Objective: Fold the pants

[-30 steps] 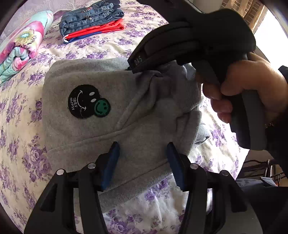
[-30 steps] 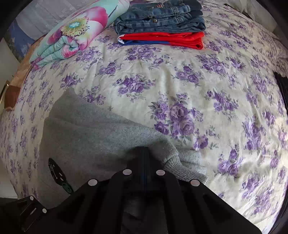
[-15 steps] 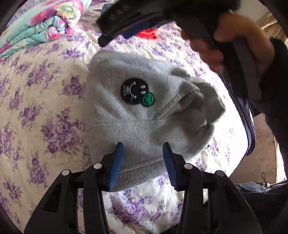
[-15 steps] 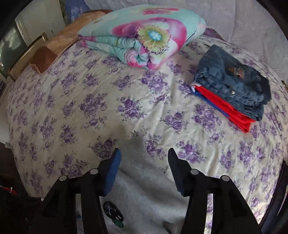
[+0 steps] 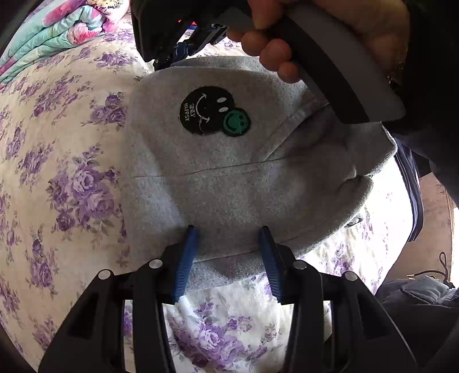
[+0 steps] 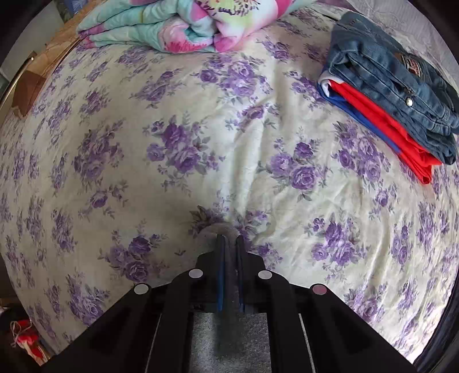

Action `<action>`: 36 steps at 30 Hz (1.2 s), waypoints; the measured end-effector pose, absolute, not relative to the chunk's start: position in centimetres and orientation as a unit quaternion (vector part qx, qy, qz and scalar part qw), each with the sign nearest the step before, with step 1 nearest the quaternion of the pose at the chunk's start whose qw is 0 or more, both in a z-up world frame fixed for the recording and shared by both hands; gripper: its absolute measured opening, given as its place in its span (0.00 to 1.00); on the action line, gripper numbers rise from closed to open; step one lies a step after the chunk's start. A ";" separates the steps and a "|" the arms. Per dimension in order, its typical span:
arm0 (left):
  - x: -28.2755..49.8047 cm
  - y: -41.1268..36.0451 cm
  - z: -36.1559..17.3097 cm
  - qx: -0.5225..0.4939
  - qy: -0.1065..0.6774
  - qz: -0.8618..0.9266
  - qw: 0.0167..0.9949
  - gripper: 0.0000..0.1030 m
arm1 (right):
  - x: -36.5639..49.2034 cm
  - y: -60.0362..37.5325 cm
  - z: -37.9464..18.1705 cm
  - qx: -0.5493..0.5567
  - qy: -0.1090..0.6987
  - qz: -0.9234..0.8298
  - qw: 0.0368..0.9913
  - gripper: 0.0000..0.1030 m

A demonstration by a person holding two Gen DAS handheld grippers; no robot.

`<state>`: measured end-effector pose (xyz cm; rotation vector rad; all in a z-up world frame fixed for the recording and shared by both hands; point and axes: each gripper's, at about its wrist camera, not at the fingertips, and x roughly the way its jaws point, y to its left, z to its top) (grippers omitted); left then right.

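Note:
The grey fleece pants (image 5: 229, 178) lie folded in a compact bundle on the floral bed, with a black and green smiley patch (image 5: 213, 112) facing up. My left gripper (image 5: 228, 233) is open, its blue pads at the bundle's near edge, one on each side of a span of cloth. My right gripper (image 6: 229, 239) is shut on the far edge of the grey pants (image 6: 229, 338); a small grey tuft (image 6: 213, 229) pokes out past the tips. The right gripper also shows in the left wrist view (image 5: 183, 51), at the far edge of the bundle.
A stack of folded jeans (image 6: 396, 74) on red and blue clothes (image 6: 384, 126) lies at the far right of the bed. A rolled floral quilt (image 6: 172, 25) lies at the head. The bed's edge (image 5: 381, 229) is to the right of the bundle.
My right gripper was shut on the cloth, opened above it, then came down and shut on the far edge of the folded pants. My left gripper stayed open at the near edge.

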<state>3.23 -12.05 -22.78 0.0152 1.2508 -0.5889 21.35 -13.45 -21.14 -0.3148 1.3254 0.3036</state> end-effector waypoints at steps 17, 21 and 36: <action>9.5 -0.7 -18.5 -0.145 0.597 -0.232 0.754 0.73 | 2.4 -27.3 -18.3 -0.050 0.570 0.009 0.820 0.40; 10.2 -2.6 -20.6 -0.125 0.625 -0.234 0.734 0.73 | 1.8 -27.7 -18.0 -0.043 0.526 0.025 0.849 0.42; 9.8 -8.0 -23.6 -0.106 0.641 -0.319 0.690 0.39 | -7.8 -34.8 -15.2 0.207 0.509 -0.004 0.835 0.55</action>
